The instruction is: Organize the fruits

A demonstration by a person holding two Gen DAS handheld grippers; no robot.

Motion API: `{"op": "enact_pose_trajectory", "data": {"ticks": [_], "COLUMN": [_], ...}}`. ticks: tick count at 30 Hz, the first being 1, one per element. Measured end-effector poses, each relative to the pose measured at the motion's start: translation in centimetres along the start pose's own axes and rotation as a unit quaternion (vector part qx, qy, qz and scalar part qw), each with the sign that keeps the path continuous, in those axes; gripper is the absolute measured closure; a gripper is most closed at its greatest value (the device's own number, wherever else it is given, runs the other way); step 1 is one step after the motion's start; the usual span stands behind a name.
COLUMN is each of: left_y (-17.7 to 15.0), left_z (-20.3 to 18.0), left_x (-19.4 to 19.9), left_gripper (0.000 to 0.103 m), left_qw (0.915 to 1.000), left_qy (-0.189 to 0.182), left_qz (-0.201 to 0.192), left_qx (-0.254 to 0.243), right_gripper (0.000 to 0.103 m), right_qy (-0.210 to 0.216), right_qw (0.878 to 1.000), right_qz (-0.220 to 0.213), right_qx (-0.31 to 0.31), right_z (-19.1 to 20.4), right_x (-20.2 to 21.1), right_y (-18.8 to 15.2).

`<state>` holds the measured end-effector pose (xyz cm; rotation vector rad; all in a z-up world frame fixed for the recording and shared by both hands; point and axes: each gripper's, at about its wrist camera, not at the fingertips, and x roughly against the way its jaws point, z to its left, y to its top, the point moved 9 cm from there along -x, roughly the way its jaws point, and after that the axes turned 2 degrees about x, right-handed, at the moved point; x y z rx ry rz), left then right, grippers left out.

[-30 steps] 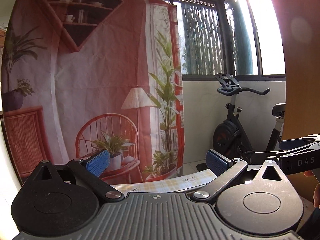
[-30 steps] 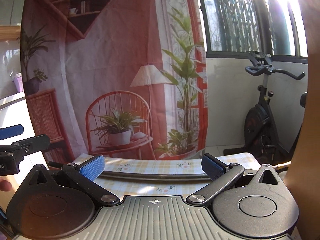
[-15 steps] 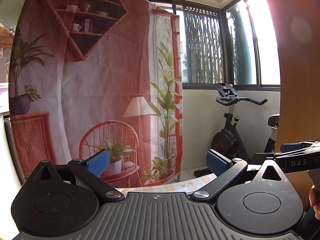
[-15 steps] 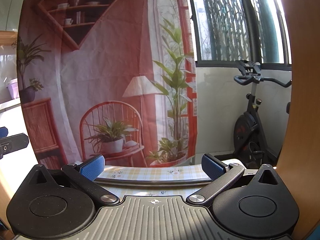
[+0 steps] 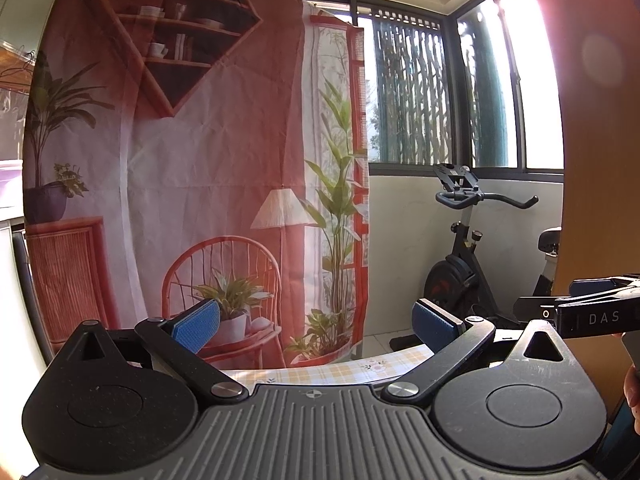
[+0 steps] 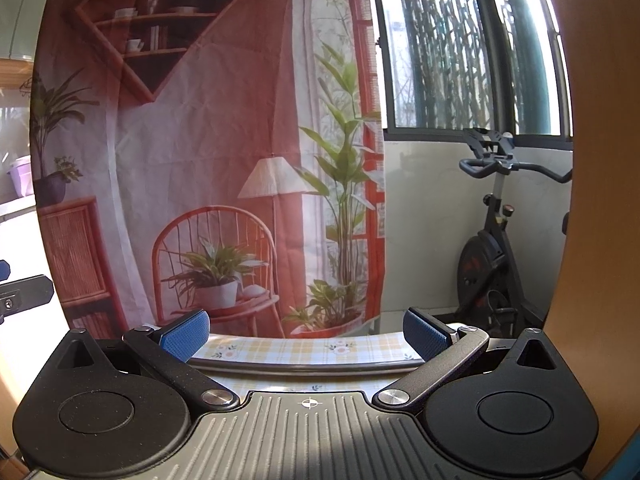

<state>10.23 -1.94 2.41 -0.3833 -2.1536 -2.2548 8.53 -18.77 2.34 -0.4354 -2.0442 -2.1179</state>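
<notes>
Left gripper (image 5: 316,322): you hold it level, jaws spread wide, blue pads (image 5: 196,325) facing each other with nothing between them. Right gripper (image 6: 306,334): likewise spread wide and empty, blue pads (image 6: 186,334) well apart.

Item, fruit: none can be seen in either wrist view; you cannot tell where it lies relative to either gripper.

Item, table (image 6: 296,350): low ahead of your right gripper, covered in a yellow checked cloth with small flowers; a dark curved rim (image 6: 304,368) runs across it just beyond the fingertips, between the two pads. Ahead of your left gripper only a narrow strip of the same cloth (image 5: 320,370) shows, below the line of the pads.

Item, printed backdrop (image 5: 192,168): hangs straight ahead of both grippers, beyond the table; it pictures a red chair, potted plants, a lamp and a diamond-shaped shelf.

Item, exercise bike (image 5: 464,264): ahead and to the right of both grippers, against a white wall under a barred window (image 5: 412,92).

Item, wooden panel (image 5: 592,160): close on the right of both grippers.

Item, the other gripper: your right one pokes in at the right edge of the left view, level with the pads; your left one shows at the left edge of the right view. A fingertip (image 5: 632,388) shows low at the right of the left gripper.
</notes>
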Motion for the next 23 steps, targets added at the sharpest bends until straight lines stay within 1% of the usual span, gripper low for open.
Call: {"op": "enact_pose_trajectory", "data": {"ticks": [10, 18, 23], "left_y": [0.2, 0.6, 0.7], "left_z": [0.1, -0.5, -0.3], "left_x": [0.1, 0.5, 0.3], "left_gripper": [0.0, 0.0, 0.0], "left_qw": [1.0, 0.9999, 0.9995], "left_qy": [0.004, -0.009, -0.021], "left_qz": [-0.002, -0.011, -0.007], "left_qx": [0.005, 0.005, 0.023], "right_gripper": [0.0, 0.0, 0.0], "right_qy": [-0.002, -0.008, -0.008], "right_qw": [1.0, 1.0, 1.0], "right_qz": [-0.006, -0.009, -0.009], "right_qx": [0.003, 0.008, 0.006], "right_z": [0.1, 0.1, -0.1], "right_x": [0.6, 0.9, 1.1], "right_y": [0.2, 0.3, 0.4]}}
